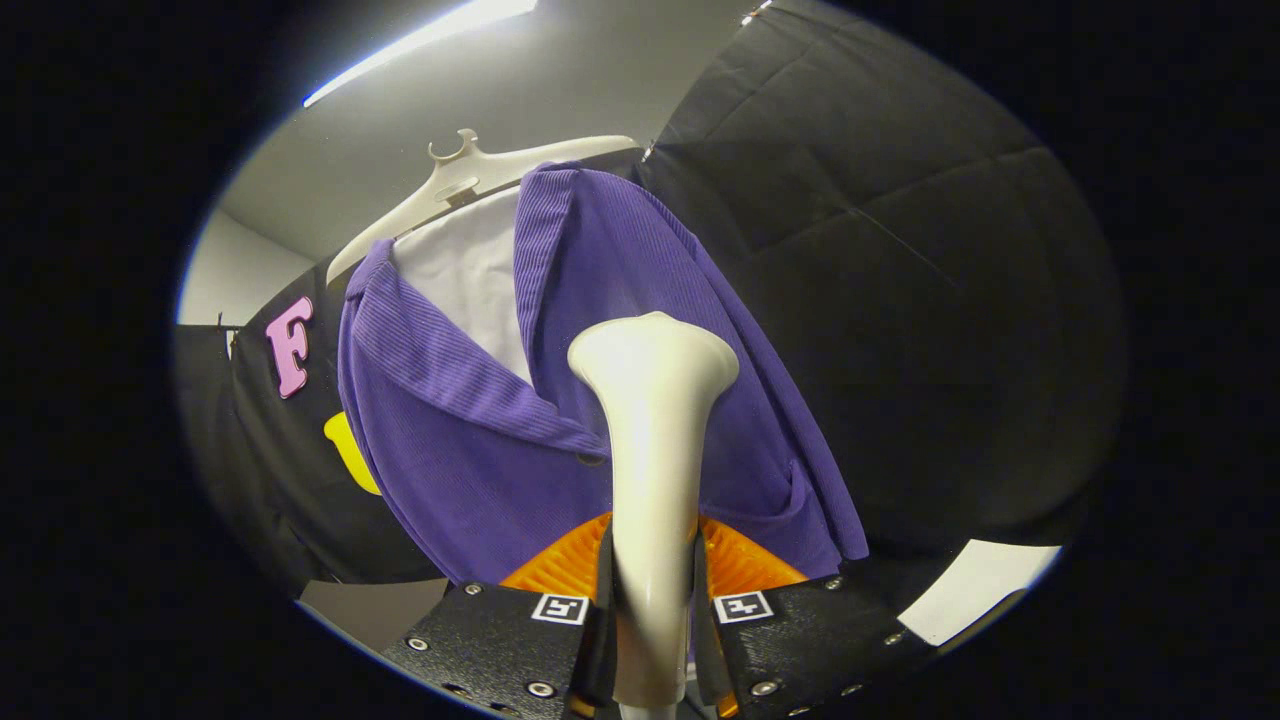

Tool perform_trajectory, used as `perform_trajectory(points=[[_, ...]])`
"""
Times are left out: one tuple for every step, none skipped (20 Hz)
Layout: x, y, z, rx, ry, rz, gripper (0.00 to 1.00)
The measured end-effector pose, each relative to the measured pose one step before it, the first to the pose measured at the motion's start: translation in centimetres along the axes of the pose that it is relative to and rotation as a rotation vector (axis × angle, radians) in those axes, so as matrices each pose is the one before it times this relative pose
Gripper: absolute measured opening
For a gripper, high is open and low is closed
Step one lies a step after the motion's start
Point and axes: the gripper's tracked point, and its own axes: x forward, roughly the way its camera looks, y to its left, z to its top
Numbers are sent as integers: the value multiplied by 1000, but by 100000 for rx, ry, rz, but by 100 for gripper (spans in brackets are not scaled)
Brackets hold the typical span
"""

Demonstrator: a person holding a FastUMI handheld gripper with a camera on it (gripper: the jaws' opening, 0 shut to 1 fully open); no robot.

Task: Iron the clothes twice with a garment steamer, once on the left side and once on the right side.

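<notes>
- Gripper view: the gripper (652, 610) has both fingers pressed against the handle of the garment steamer (655, 470), one on each side; the handle's lower end is cut off below the fingers.
- The steamer's long axis runs straight up from between the fingers, and it widens into a flared head. Its steam face is turned away, toward the cloth, so it cannot be seen.
- The head stands in front of the purple jacket (470, 460), near the front opening; whether it touches the fabric cannot be told.
- The jacket hangs on a pale hanger (470, 180) over a white shirt (480, 280); its hem is hidden behind the fingers.
- Purple cloth spreads to either side of the head, more of it on the lapel side; the black booth wall (900, 300) lies beyond the jacket's other edge.
</notes>
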Motion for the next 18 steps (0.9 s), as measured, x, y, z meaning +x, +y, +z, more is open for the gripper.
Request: perform_trajectory(points=[[-192,-522,-866,-1,1458,-549,31],[-183,-453,-782,108,1383,-752,31],[-112,-476,-854,327,1436,-837,31],[-110,-471,-859,478,1453,-785,31],[28,-390,-896,633,1671,-728,31],[-28,-381,-813,384,1530,-655,31],[99,-446,-784,172,1518,-924,31],[-118,-564,-823,102,1064,-1002,31],[-15,-496,-780,350,1099,-762,31],[-82,-488,-812,634,1168,-540,31],[-89,-292,-834,489,1157,-700,31],[163,-272,-843,66,1355,-673,31],[113,-344,-936,319,1619,-452,31],[-95,-437,-1010,289,1630,-280,31],[-64,-511,-1111,94,1625,-551,31],[95,-440,-1144,-20,1737,-657,31],[157,-334,-1010,-101,1931,-554,31],[201,-316,-1117,131,1885,-646,31]])
